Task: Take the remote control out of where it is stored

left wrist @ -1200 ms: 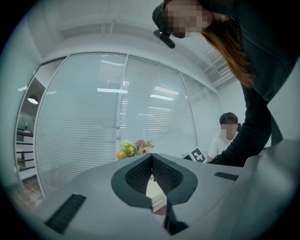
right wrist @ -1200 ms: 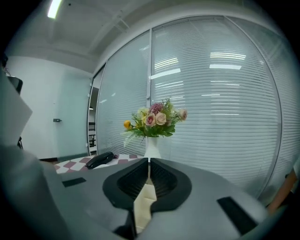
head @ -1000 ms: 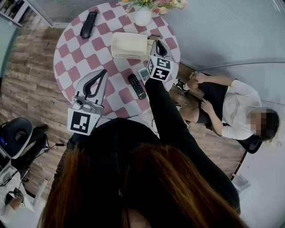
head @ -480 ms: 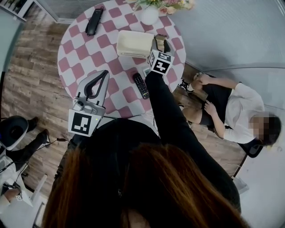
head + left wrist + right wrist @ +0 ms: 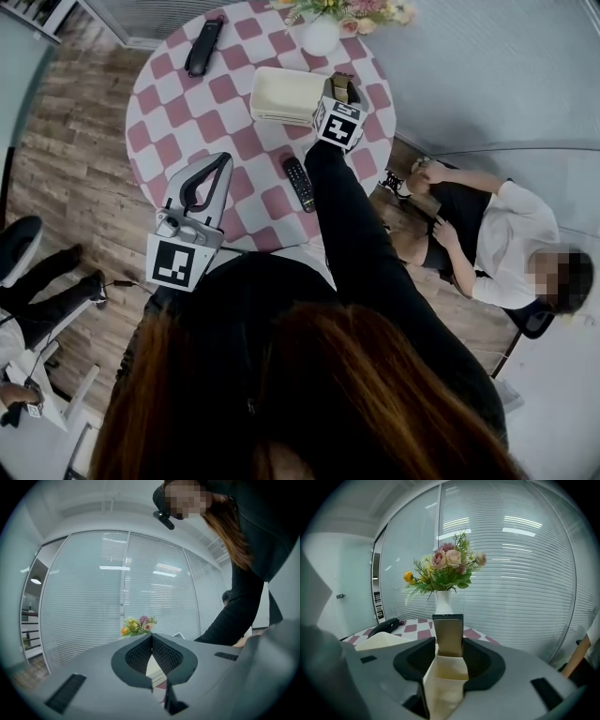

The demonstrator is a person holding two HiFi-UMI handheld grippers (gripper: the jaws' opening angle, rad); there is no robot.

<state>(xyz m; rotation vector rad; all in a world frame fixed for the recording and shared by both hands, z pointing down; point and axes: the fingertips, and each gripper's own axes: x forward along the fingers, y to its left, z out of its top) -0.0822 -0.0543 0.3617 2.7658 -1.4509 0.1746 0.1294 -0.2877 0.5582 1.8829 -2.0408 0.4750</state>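
One tan slab [image 5: 448, 634] stands upright in the cream box [image 5: 278, 94].

My head view looks steeply down on the counter [image 5: 159, 112]; both gripper views skim it toward the flowers [image 5: 443, 566].

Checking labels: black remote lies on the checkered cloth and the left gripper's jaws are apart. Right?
Not quite. The left gripper has its jaws together, as the left gripper view shows. The black remote does lie on the checkered cloth.
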